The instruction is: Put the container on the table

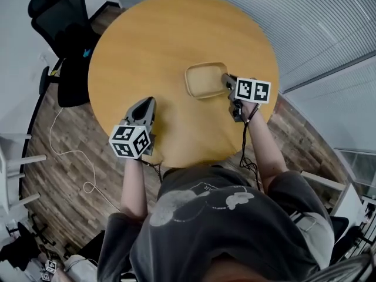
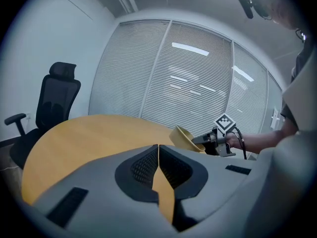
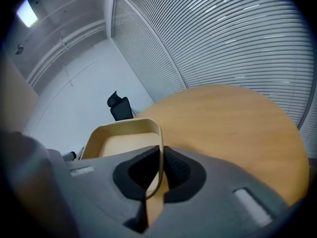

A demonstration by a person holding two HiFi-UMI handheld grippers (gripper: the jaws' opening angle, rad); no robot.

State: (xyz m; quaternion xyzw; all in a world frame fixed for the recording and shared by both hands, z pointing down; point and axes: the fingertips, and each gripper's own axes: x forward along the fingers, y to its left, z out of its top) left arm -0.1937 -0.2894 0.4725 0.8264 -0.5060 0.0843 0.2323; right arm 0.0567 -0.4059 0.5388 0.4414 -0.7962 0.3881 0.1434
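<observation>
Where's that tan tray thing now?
In the head view the tan container is over the right half of the round table, its right rim pinched by the right gripper, with the left gripper apart at its lower left.

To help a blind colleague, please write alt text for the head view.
Seen from above, the right gripper holds a tan container by its rim over a round wooden table. The left gripper, shut and empty, hovers near the table's near edge; a black chair stands at upper left.

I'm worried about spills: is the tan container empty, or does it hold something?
Empty: the container shows only its bare tan floor in the head view and the right gripper view.
</observation>
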